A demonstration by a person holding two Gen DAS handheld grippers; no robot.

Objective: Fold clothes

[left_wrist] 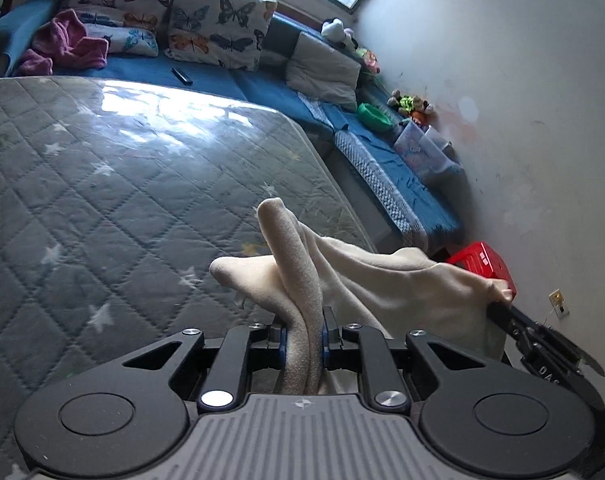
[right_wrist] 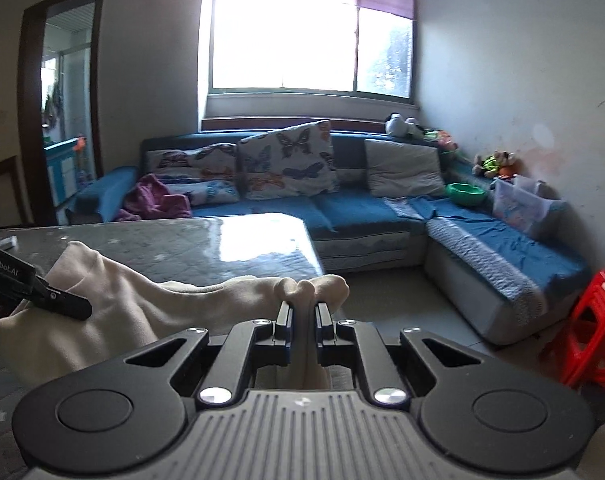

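The right gripper pinches a bunched fold of the cream garment between its fingers. At left, the left gripper also grips it, over the quilted grey mattress; a blue sofa lies far behind.

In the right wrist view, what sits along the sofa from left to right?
Purple garment → butterfly cushion → grey cushion → green bowl → clear plastic box, then the red stool on the floor.

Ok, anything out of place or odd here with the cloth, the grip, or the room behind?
Nothing odd with the grip: left gripper and right gripper each pinch the cream garment, slung between them. Behind, a purple garment lies crumpled on the blue sofa, unfolded.
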